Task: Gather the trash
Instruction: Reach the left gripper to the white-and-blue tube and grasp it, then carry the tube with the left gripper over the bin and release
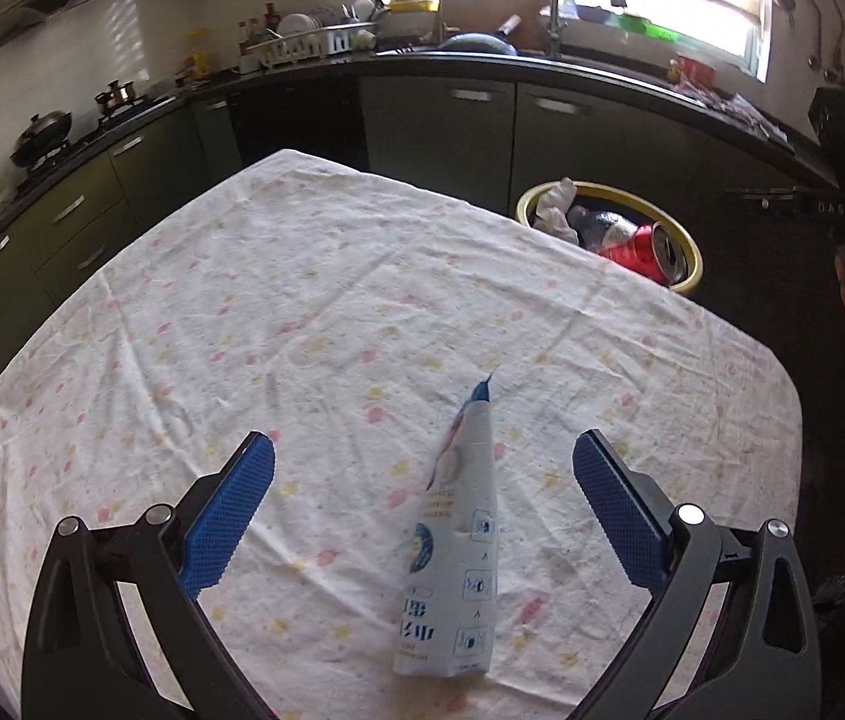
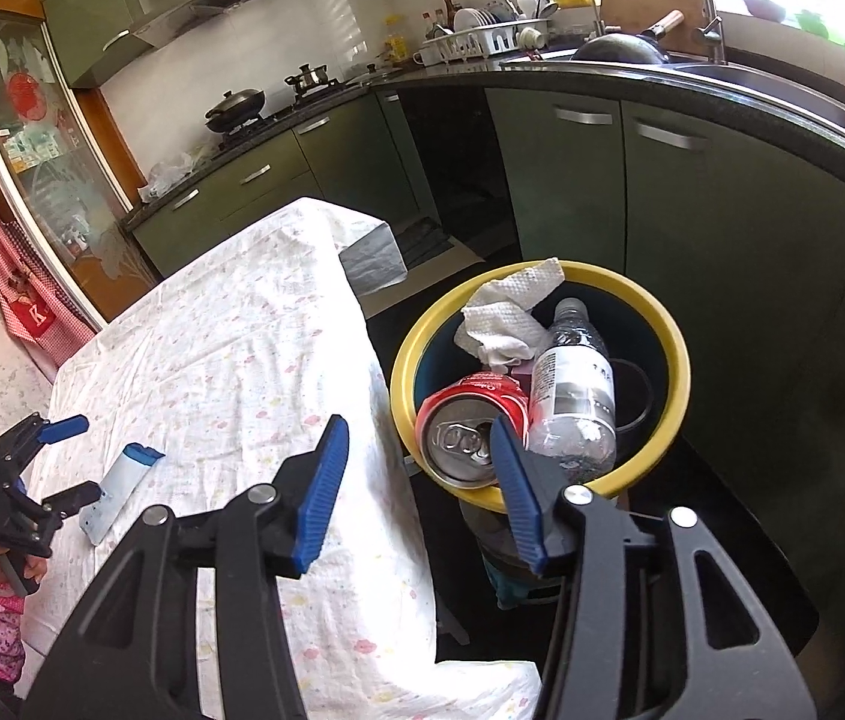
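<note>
A white and blue empty wrapper (image 1: 458, 546) lies flat on the flowered tablecloth (image 1: 302, 312). My left gripper (image 1: 422, 474) is open and empty, low over the cloth, its fingers on either side of the wrapper. The wrapper (image 2: 119, 489) and the left gripper (image 2: 65, 456) also show in the right wrist view. My right gripper (image 2: 416, 450) is open and empty, above the table's right edge beside the yellow-rimmed bin (image 2: 671, 348). The bin holds a red can (image 2: 464, 426), a clear plastic bottle (image 2: 572, 396) and crumpled paper towel (image 2: 506, 312). The bin (image 1: 686, 246) shows past the table's far right edge.
Green kitchen cabinets (image 2: 566, 180) and a dark counter (image 1: 482, 63) with sink, dish rack and stove curve around the table. A silver bag (image 2: 371, 261) sits on the floor by the table's far corner. A glass cabinet (image 2: 32, 138) stands at left.
</note>
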Tool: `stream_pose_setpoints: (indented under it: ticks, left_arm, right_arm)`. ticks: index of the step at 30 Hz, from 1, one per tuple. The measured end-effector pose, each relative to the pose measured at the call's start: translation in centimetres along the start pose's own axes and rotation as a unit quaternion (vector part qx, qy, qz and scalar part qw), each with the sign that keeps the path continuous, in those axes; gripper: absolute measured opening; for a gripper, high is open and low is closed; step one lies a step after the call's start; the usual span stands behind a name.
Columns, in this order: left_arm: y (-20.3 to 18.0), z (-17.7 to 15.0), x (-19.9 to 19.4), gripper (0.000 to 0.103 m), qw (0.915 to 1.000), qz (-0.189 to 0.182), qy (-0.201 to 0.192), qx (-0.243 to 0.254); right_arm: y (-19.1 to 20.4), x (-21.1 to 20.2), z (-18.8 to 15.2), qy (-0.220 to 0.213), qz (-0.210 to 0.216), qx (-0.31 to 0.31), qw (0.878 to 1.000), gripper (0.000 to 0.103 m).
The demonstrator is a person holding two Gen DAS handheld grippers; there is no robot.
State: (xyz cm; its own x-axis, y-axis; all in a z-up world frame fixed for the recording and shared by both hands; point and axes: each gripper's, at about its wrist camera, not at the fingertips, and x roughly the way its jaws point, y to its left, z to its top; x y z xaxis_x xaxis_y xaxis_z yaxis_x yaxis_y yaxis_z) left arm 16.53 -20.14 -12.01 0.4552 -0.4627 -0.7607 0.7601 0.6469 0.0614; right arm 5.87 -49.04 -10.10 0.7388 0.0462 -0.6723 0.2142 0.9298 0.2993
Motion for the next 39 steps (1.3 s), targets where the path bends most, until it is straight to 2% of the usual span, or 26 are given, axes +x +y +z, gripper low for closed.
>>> stream_pose_setpoints:
  ticks: [4, 6, 8, 12, 14, 22, 25, 31, 35, 39]
  left_arm:
    - [-0.9, -0.2, 1.5, 0.098, 0.9996, -0.011, 0.021, 0.014]
    - [-1.1, -0.4, 1.8, 0.093, 0.9993, -0.017, 0.028, 0.017]
    - [-1.2, -0.5, 2.1, 0.081, 0.999, -0.02, 0.036, 0.016]
    - [-0.9, -1.1, 2.4, 0.068, 0.9987, -0.02, 0.047, 0.006]
    - [-0.7, -1.3, 2.4, 0.058, 0.9984, -0.022, 0.052, 0.003]
    - [-0.2, -2.1, 1.5, 0.031, 0.9979, -0.032, 0.057, -0.006]
    - [0.1, -2.4, 1.0, 0.03, 0.997, -0.05, 0.056, -0.02]
    - [-0.8, -2.0, -0.7, 0.03, 0.9978, -0.048, 0.046, -0.005]
    - [-1.7, -0.3, -2.3, 0.03, 0.9981, -0.052, 0.032, 0.006]
    - [-3.1, 3.1, -3.2, 0.03, 0.9972, -0.071, 0.017, 0.019]
  right_arm:
    - [0.0, -0.1, -0.2, 0.0, -0.001, -0.004, 1.0, 0.048]
    - [-0.3, -0.2, -0.1, -0.002, -0.006, -0.004, 1.0, 0.05]
    - [-0.5, -0.1, -0.1, -0.002, -0.002, 0.0, 1.0, 0.05]
    - [-0.6, 0.0, -0.3, -0.001, 0.001, 0.004, 1.0, 0.05]
    - [-0.6, 0.1, -0.4, 0.0, 0.003, 0.004, 1.0, 0.05]
    - [-0.6, 0.0, -0.5, 0.0, 0.008, 0.003, 1.0, 0.051]
    - [-0.5, 0.0, -0.5, 0.0, 0.01, 0.003, 1.0, 0.051]
    - [-0.6, -0.1, -0.4, -0.003, 0.01, 0.005, 1.0, 0.051]
    - [-1.0, -0.8, -0.5, -0.01, 0.003, 0.009, 1.0, 0.051]
    - [-1.9, -1.8, -1.0, -0.013, -0.022, 0.013, 1.0, 0.051]
